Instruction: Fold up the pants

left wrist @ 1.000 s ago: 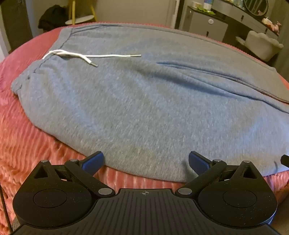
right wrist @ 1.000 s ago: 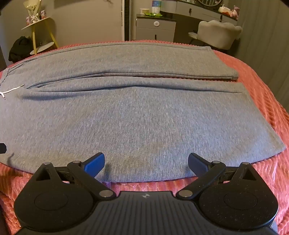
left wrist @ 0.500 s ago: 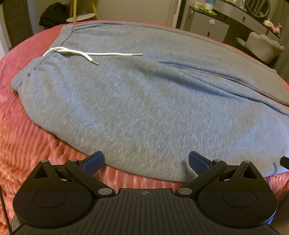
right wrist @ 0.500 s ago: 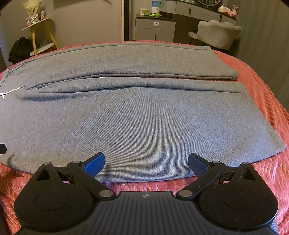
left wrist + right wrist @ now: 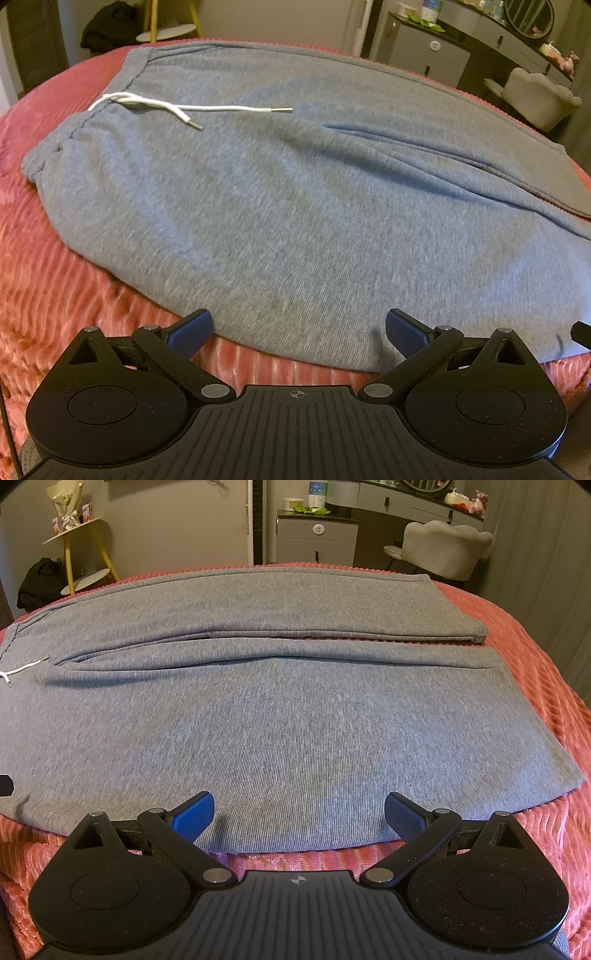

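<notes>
Grey pants lie flat across the bed, spread on its ribbed coral cover, waistband to the left, leg ends to the right. Both legs run side by side, far leg just beside the near one, a thin seam of shadow btwn them. White drawstring trails loose over the fabric near the waistband, two ends apart.

Left gripper sits low at the near edge of the pants, hip area, jaws spread wide w/ nothing btwn them; blue pads hover right at the hem line, contact w/ cloth not clear. Right gripper same story further along the near leg: jaws released, wide apart, pads at the fabric's near edge, touching or not, can't tell.

A dark tip of the other tool peeks in at each view's edge. Bkgd: grey dresser, pale chair, yellow stand by the wall.
</notes>
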The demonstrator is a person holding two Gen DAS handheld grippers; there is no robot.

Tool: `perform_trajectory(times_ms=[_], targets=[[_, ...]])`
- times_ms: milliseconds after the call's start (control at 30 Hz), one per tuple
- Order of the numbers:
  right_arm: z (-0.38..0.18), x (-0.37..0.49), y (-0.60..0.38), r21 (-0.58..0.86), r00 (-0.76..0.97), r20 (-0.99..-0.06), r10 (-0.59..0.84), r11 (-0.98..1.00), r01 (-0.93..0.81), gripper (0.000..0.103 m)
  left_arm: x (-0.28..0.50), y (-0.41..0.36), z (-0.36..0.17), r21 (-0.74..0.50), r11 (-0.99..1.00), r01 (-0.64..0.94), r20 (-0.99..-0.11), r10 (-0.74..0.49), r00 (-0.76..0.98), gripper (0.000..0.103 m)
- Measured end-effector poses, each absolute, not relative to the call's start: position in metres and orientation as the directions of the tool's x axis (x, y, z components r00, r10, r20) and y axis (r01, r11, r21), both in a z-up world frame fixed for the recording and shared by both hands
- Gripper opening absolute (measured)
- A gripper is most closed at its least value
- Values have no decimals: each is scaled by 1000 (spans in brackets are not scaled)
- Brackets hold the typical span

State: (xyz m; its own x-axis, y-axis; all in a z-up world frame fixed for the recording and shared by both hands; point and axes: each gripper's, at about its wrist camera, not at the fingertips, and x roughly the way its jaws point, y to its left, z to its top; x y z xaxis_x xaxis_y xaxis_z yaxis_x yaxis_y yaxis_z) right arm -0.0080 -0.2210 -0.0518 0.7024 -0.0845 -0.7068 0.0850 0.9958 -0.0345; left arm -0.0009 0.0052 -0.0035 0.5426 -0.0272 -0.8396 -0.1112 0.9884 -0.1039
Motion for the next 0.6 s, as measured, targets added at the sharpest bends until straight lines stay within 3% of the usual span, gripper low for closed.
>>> perform_trajectory(times_ms=[600], targets=[[-52, -9, -221, -35, 704, -705, -85, 996, 85, 99, 0, 8, -3, -122, 985, -120, -841, -39, 540, 103]])
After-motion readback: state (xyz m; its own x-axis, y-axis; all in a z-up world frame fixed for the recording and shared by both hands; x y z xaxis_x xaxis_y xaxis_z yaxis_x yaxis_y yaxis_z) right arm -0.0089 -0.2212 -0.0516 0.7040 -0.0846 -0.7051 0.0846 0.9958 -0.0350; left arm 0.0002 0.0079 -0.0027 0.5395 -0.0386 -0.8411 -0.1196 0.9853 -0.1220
